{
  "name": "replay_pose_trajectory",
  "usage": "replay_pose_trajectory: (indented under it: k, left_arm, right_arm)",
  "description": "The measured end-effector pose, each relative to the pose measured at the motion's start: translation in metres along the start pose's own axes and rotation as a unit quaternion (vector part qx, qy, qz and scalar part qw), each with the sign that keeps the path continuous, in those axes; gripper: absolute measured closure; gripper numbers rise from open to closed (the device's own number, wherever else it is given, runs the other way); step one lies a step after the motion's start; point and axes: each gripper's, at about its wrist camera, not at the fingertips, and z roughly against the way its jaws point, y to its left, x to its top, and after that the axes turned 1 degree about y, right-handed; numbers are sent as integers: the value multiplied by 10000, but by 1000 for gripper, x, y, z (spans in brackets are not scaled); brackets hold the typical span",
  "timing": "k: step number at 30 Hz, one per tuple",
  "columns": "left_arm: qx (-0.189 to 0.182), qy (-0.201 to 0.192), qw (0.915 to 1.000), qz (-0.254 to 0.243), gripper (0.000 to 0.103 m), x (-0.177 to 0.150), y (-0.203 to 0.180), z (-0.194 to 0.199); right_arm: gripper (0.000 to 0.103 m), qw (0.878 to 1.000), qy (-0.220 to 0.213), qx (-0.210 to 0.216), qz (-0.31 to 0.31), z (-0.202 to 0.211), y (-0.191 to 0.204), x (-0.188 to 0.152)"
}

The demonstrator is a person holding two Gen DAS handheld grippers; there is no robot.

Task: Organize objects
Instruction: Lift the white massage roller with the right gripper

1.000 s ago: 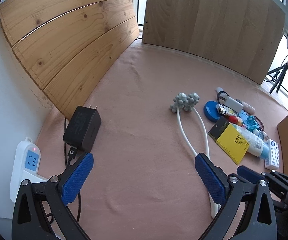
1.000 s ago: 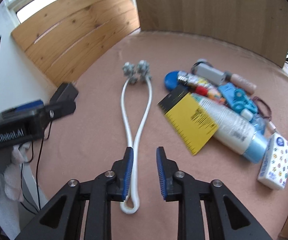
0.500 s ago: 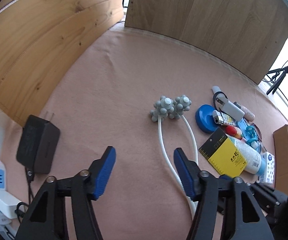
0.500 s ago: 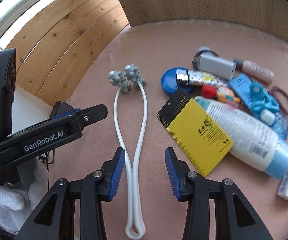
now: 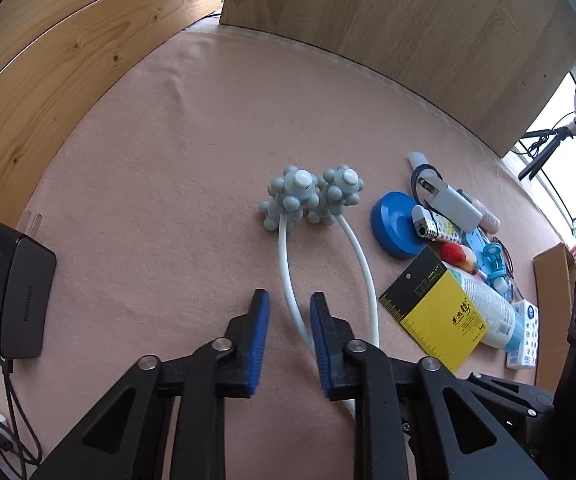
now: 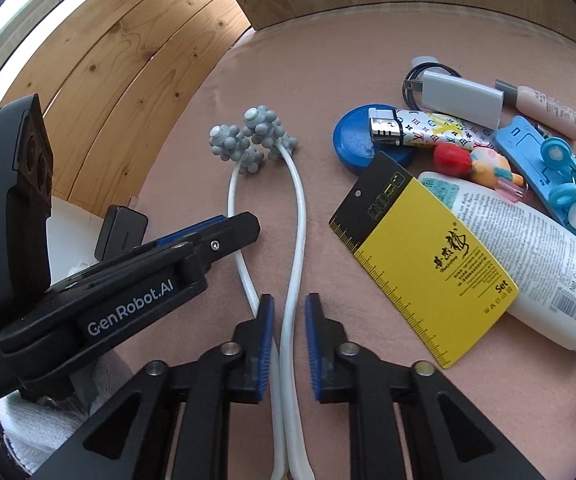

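Note:
A white U-shaped massager (image 5: pixel 291 196) with two grey knobbly balls lies flat on the pink felt mat (image 5: pixel 168 184). My left gripper (image 5: pixel 288 312) is open only narrowly, its blue pads on either side of the massager's left arm without pressing it. In the right wrist view the massager (image 6: pixel 262 124) points away from me. My right gripper (image 6: pixel 289 320) straddles its right arm the same way, with a small gap on each side. The left gripper (image 6: pixel 228 226) shows there too, low over the other arm.
Clutter lies to the right: a blue round lid (image 5: pixel 395 224), a yellow card (image 6: pixel 419 264) on a white bottle (image 6: pixel 527 248), a lighter (image 6: pixel 419 132) and a white charger (image 6: pixel 459 96). A black adapter (image 5: pixel 12 300) sits left. Wooden boards (image 5: pixel 387 20) wall the back.
Both grippers moved forward onto the massager. The left one narrowed from wide open around the left arm. The right one widened briefly, then narrowed around the right arm.

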Motion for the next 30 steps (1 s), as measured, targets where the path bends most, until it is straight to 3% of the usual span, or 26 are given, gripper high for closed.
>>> replay_pose_trajectory:
  k: [2,16,23,30]
  left_arm:
    - [6,-65,9999,-89,91,-1,-2,-1]
    - [-124,-220,9996,-79,91,-13,-11,21]
    - [-317,-423,9982,-279,91,-17,-49,42]
    - [-570,-621,9942,-665,91,-24,-112,54]
  right_arm:
    - [96,10000,8,29,-29,-1,0,0]
    - [97,9993,-167,258,-199,26,-1,-13]
    - [97,9975,-506,303,-388,68,-19,-25]
    - [97,9939,-841,251,-669,120,-56,-42]
